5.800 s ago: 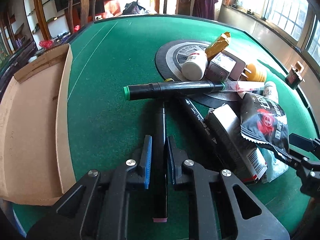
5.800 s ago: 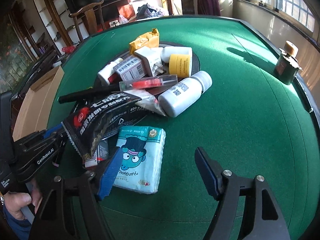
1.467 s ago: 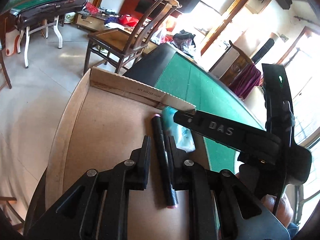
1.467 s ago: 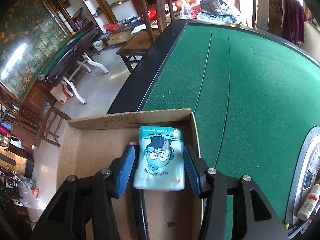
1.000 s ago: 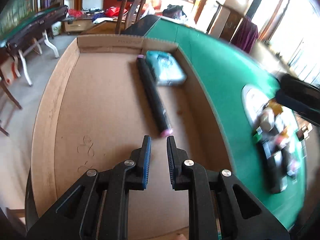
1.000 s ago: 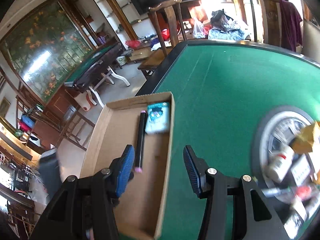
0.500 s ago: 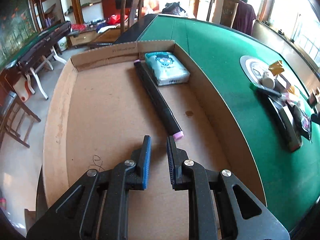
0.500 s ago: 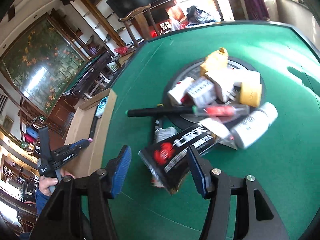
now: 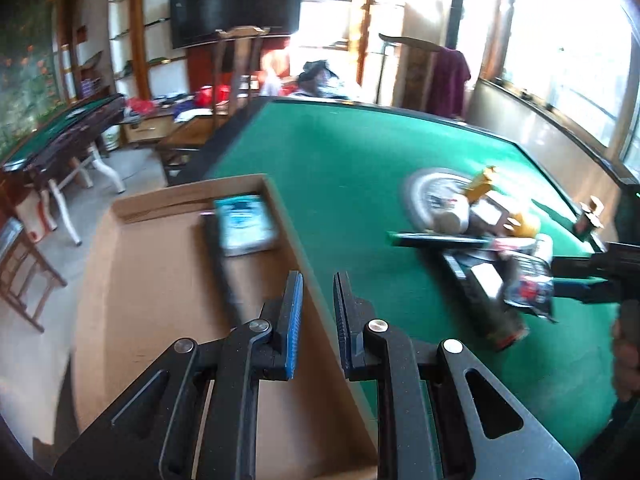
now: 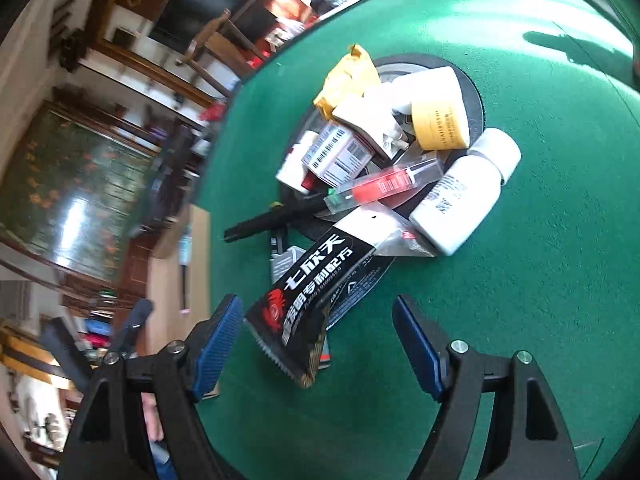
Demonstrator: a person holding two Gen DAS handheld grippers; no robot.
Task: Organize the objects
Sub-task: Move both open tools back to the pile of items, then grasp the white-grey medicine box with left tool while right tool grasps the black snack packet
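From the left wrist, the left claw [image 9: 316, 312] hung with its two fingers drawn as near together as they go, a narrow gap between the blue pads and nothing in it. It sat above the near right wall of the cardboard box [image 9: 160, 304], which stood at the left edge of the green bench [image 9: 352, 152]. Inside the box, at its far right corner, lay the pale blue tissue pack [image 9: 246, 225], and just beside it on the left the black marker [image 9: 222, 264], both smeared by blur. Out on the felt, well apart from the box, the pile of remaining objects [image 9: 480, 232] sat around a round grey disc [image 9: 428, 196]. At the right edge the right claw [image 9: 580, 284] reached toward a black snack packet [image 9: 528, 292].

From the right wrist, the right claw [image 10: 318, 340] stood spread wide, its jaws having just been opening, with the near end of the black snack packet [image 10: 316, 300] lying between the fingers; neither pad pressed on it. Beyond the packet lay a white bottle [image 10: 464, 200], a clear tube with red inside [image 10: 384, 186], a second black marker [image 10: 272, 220], a yellow-lidded jar [image 10: 438, 116], a barcoded carton [image 10: 336, 156] and a yellow pouch [image 10: 348, 80]. At the left, the cardboard box [image 10: 196, 248] showed edge-on, and the left claw [image 10: 132, 324] appeared below it.
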